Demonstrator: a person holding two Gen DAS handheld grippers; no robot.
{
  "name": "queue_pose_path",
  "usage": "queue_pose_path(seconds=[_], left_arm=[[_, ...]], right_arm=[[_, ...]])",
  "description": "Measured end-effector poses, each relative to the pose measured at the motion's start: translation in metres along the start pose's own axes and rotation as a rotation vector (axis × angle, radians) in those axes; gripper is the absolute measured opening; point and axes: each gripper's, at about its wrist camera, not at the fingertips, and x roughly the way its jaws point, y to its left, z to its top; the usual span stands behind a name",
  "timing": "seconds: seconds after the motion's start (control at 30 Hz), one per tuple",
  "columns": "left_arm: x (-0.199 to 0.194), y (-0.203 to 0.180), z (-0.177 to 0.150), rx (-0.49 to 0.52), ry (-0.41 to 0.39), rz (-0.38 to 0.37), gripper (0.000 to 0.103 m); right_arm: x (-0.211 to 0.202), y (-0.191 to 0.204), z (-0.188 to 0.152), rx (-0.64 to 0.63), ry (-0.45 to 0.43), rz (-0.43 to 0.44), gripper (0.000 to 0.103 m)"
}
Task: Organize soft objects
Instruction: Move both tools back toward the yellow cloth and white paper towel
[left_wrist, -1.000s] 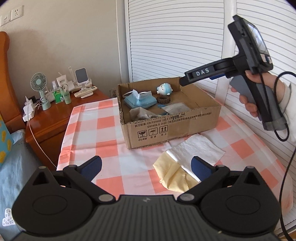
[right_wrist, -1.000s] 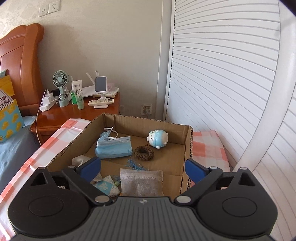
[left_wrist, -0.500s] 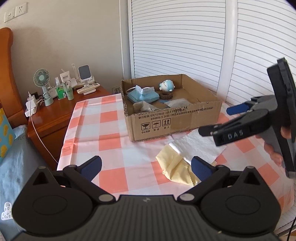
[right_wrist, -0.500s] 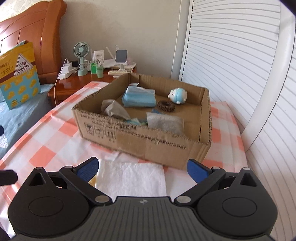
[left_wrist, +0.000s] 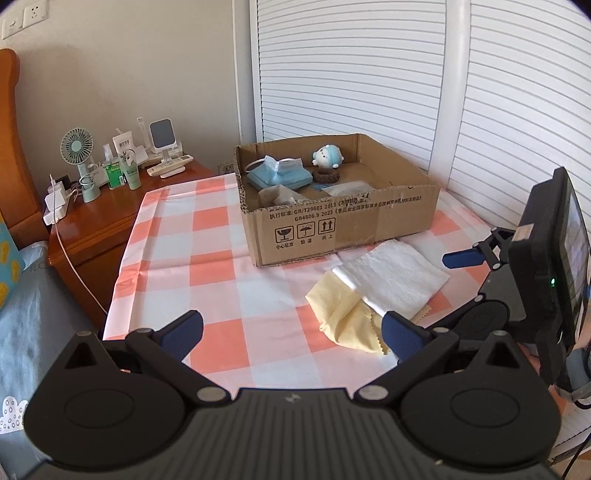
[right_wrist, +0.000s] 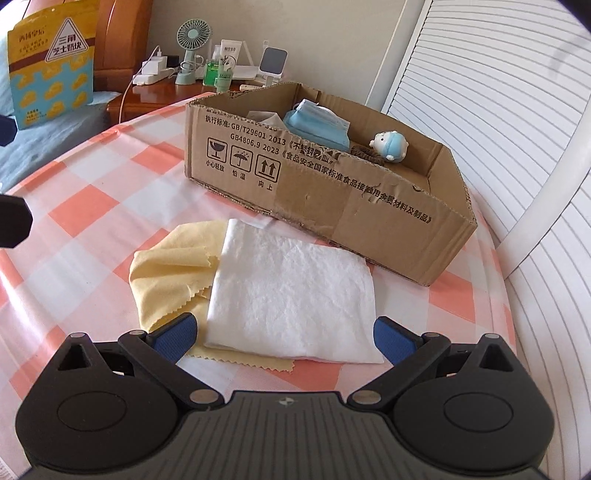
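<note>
Right tool (right_wrist: 282, 334) hangs wide open at the white cloth's (right_wrist: 291, 291) 6 o'clock edge, likely to pinch it; left tool (left_wrist: 291, 330) open, idle.

Setting: home bedroom. Wooden headboard (right_wrist: 110, 33) at 11 o'clock, bed with blue bedding (left_wrist: 33, 332) at 9 o'clock. Wooden nightstand (left_wrist: 110, 221) at 10 o'clock carries a small desk fan (left_wrist: 78, 155), toiletry bottles (left_wrist: 125, 171), a charger with white cable (left_wrist: 55, 206) and a remote (ordinary household clutter). White louvred closet doors (left_wrist: 369, 74) span 12 to 3 o'clock. Checked cloth (left_wrist: 207, 266) covers the work surface.
</note>
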Motion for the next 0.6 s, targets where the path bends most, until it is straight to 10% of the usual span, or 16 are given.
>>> queue_pose_path(seconds=[0.6], left_arm=[[0.012, -0.001, -0.002, -0.012, 0.028, -0.021, 0.102]], right_arm=[[-0.007, -0.011, -0.001, -0.04, -0.056, -0.118, 0.103]])
